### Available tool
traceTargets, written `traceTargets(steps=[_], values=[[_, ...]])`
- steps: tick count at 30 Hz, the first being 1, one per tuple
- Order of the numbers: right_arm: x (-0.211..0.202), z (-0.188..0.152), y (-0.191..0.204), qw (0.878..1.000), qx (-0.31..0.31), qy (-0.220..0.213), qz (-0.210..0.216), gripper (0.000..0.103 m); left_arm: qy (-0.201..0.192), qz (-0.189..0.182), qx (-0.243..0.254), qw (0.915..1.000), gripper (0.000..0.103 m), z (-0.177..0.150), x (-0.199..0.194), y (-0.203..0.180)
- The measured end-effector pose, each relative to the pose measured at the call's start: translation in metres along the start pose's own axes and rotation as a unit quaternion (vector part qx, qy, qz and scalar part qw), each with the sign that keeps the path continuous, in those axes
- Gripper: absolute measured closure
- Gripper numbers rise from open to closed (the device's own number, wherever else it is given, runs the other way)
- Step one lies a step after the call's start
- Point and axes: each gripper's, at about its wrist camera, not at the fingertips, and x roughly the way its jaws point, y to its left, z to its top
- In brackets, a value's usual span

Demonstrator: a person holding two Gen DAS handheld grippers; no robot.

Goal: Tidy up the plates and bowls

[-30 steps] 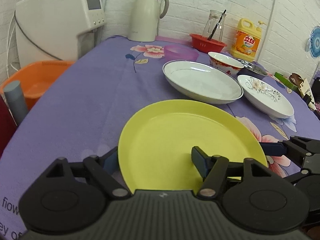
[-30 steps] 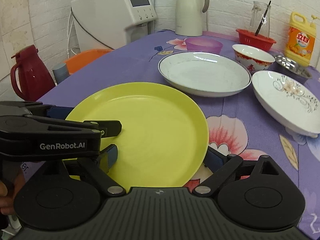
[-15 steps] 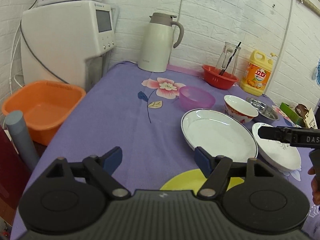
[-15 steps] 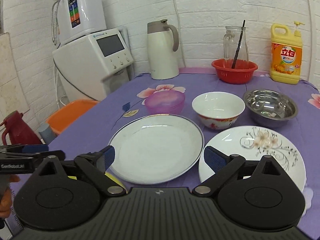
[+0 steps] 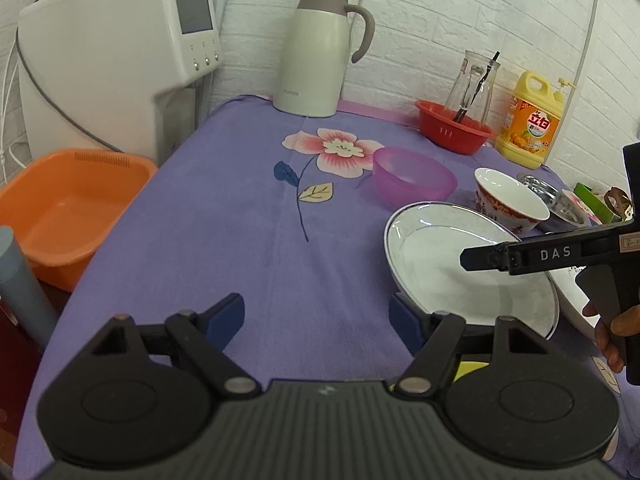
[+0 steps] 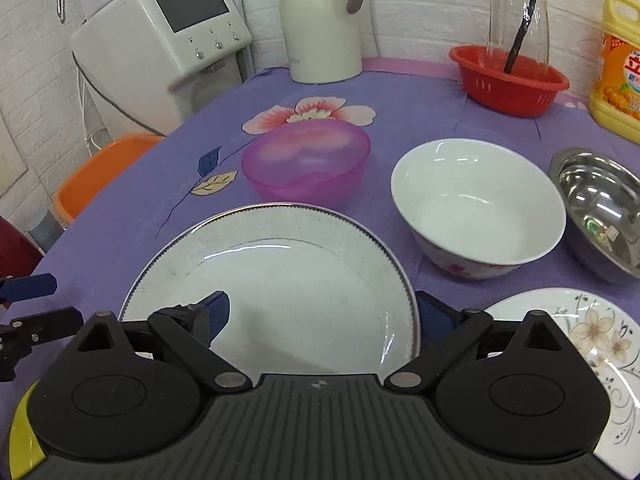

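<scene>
White plate (image 6: 276, 280) flat on tabletop (image 5: 240, 220), pink bowl (image 6: 306, 164) at 12 o'clock, white bowl (image 6: 478, 204) at 2. Right gripper (image 6: 320, 316) over near rim, fingers wide, empty; left gripper (image 5: 316, 320) likewise. Risk: skidding into bowls if rim pinched shallowly.

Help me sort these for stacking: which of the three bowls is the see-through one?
The purple plastic bowl, standing behind the white plate. Its wall is translucent; the white ceramic bowl and the steel bowl to its right are opaque.
</scene>
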Motion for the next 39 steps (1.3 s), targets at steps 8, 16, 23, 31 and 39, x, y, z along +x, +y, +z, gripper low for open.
traceTargets(steps=[8, 16, 23, 31, 39], values=[[0.010, 0.008, 0.031, 1.000, -0.014, -0.012, 0.024, 0.000, 0.004, 0.012, 0.006, 0.9999, 0.030, 0.002, 0.001, 0.001], [-0.027, -0.025, 0.032, 0.999, 0.008, -0.042, 0.009, 0.000, 0.043, -0.036, -0.021, 0.9982, 0.030, 0.025, 0.046, -0.006], [-0.009, -0.028, 0.044, 0.999, -0.011, -0.039, -0.001, 0.000, 0.058, -0.020, 0.019, 0.9979, 0.030, 0.027, 0.069, -0.023], [0.003, -0.035, 0.045, 0.998, -0.037, -0.037, -0.020, 0.000, 0.056, -0.023, 0.062, 0.9962, 0.030, 0.026, 0.075, -0.033], [0.003, -0.041, 0.046, 0.997, -0.047, -0.058, -0.019, 0.000, 0.052, -0.025, 0.070, 0.9959, 0.030, 0.025, 0.077, -0.039]])
